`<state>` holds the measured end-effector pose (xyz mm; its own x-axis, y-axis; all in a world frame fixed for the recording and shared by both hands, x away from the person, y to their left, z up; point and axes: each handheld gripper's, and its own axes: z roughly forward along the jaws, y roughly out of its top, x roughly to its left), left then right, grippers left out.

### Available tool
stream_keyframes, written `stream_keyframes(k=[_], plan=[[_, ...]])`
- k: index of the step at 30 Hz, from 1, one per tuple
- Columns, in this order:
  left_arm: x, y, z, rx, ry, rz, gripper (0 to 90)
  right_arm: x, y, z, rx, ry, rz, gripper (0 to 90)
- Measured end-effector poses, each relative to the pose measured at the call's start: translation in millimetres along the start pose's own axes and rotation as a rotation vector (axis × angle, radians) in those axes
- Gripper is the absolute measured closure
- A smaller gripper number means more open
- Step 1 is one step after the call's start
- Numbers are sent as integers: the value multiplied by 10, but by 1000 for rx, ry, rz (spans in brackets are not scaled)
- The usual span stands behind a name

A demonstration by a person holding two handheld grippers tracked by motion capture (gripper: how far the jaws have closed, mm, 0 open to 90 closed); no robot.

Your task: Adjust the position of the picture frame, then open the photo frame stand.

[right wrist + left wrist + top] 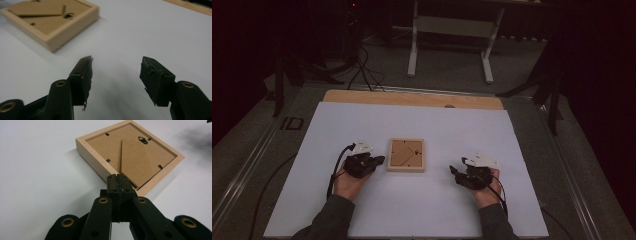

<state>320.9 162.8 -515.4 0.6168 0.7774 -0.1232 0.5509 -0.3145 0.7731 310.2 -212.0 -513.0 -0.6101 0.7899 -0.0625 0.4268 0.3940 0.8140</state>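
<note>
A frame [406, 155] lies back up on the tabletop [362, 210]. Left gripper [379, 160], at its 9 o'clock, is closed and empty; right gripper [455, 173], at 4 o'clock, gapes wide, empty.

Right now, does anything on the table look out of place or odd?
The wooden picture frame lies face down, its brown backing board, easel stand and hanger showing. The stand's lower tip seems to lift slightly off the backing. Nothing looks spilled or broken.
</note>
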Motion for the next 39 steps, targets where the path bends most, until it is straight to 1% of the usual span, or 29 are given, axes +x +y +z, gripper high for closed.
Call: stream_keyframes(k=[1, 5, 10, 12, 13, 16, 20, 21, 23, 26, 27, 28, 29, 30, 32, 33, 35, 36, 39], plan=[[0, -2, 7, 1, 1, -1, 894, 54, 28, 18, -1, 11, -14, 425], [7, -19, 35, 11, 0, -10, 894, 150, 83, 60, -5, 34, -30, 426], [3, -26, 55, 18, -4, -9, 894, 205, 111, 100, -4, 45, -41, 430], [-1, -31, 68, 25, -5, -7, 894, 230, 130, 122, -1, 55, -32, 454], [-6, -33, 76, 28, -5, -4, 894, 233, 137, 129, -5, 58, -35, 473], [-24, -34, 98, 35, -12, 2, 894, 269, 181, 152, -16, 63, -26, 535], [-39, -37, 112, 38, -15, 1, 894, 329, 233, 195, -26, 93, -18, 614], [-44, -37, 115, 40, -17, 1, 894, 349, 241, 206, -24, 99, -26, 624], [-51, -38, 122, 43, -17, 8, 894, 398, 255, 225, -21, 97, -42, 674], [-62, -41, 130, 42, -12, 9, 894, 461, 280, 251, -27, 99, -60, 768], [-62, -41, 130, 42, -12, 9, 894, 461, 280, 251, -27, 99, -60, 768], [-59, -45, 129, 44, -15, 4, 894, 480, 288, 264, -28, 106, -69, 792], [-60, -48, 129, 46, -14, 3, 894, 544, 303, 303, -19, 119, -81, 829], [-65, -51, 129, 46, -12, -1, 894, 572, 304, 326, -15, 124, -91, 844], [-68, -55, 128, 45, -10, -6, 894, 633, 304, 374, -3, 138, -104, 870], [-68, -55, 128, 45, -10, -6, 894, 633, 304, 374, -3, 138, -104, 870], [-66, -58, 131, 42, -15, -19, 894, 703, 298, 440, 14, 144, -117, 879], [-67, -59, 132, 41, -17, -26, 894, 712, 299, 454, 16, 145, -113, 881], [-77, -60, 140, 38, -22, -23, 894, 697, 311, 465, 11, 130, -102, 881]])
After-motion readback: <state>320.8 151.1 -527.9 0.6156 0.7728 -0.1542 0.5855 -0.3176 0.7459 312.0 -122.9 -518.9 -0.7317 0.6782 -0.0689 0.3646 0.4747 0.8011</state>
